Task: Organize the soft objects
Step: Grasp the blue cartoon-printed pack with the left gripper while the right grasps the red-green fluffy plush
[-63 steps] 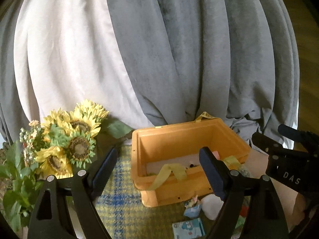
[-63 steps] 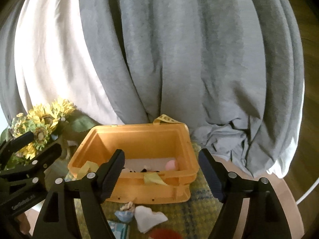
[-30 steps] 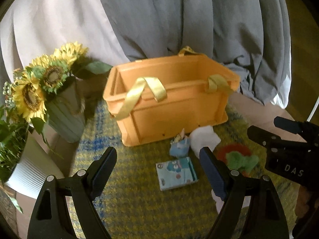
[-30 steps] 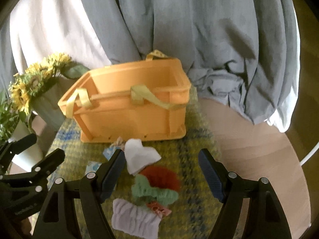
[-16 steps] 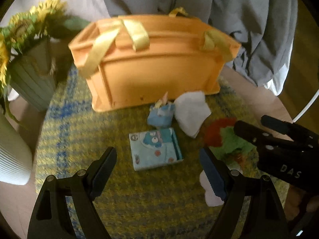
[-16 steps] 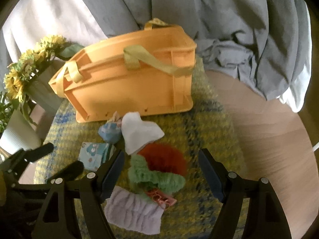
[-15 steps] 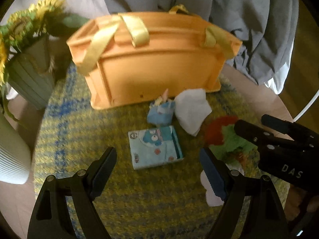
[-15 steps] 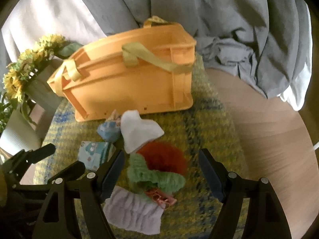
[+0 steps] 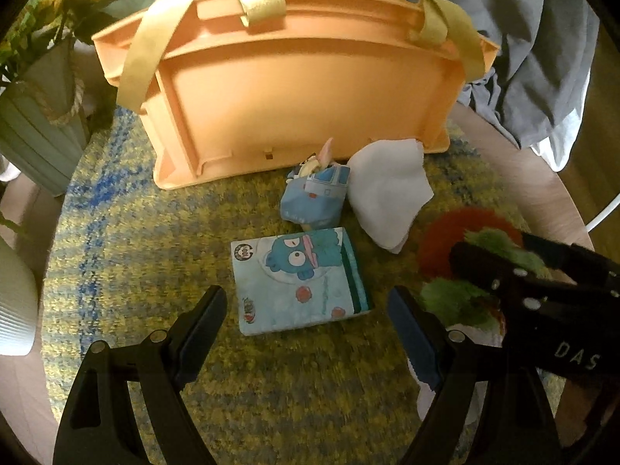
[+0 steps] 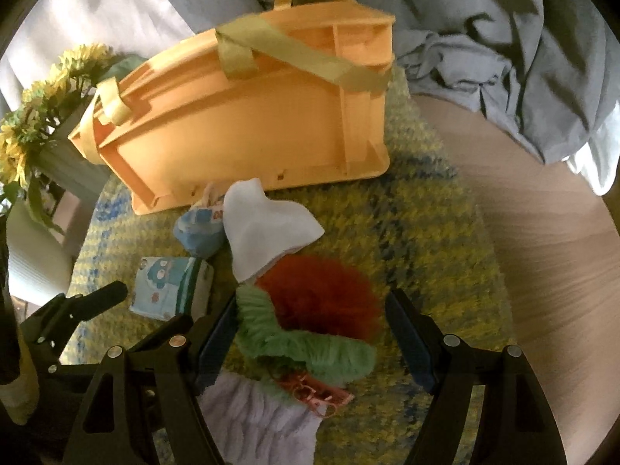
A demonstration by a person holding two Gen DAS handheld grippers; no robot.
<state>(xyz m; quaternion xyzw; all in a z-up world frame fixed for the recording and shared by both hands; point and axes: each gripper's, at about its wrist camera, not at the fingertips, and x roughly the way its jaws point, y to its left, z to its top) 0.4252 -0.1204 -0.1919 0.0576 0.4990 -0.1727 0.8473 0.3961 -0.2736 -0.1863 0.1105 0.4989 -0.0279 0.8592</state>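
Over the plaid mat (image 9: 128,240), left claw (image 9: 306,317) spread above tissue pack (image 9: 298,279), right claw (image 10: 310,333) spread around fluffy green scrunchie (image 10: 306,345), orange basket (image 9: 294,93) beyond.

My fingers (image 9: 211,312) are matt black plastic with bare metal rivets, the pads ribbed blue rubber. Below them the mat (image 9: 128,232) is coarse woven cloth, yellow and blue. The crate (image 9: 294,93) looks like smooth orange plastic, its straps (image 9: 143,46) satiny ribbon. The tissue pack (image 9: 300,279) has a slick printed wrapper. The white cloth (image 10: 267,228) is soft and matt; the red (image 10: 321,294) and green (image 10: 306,345) scrunchies are fuzzy plush. The table (image 10: 542,232) is smooth pale wood.
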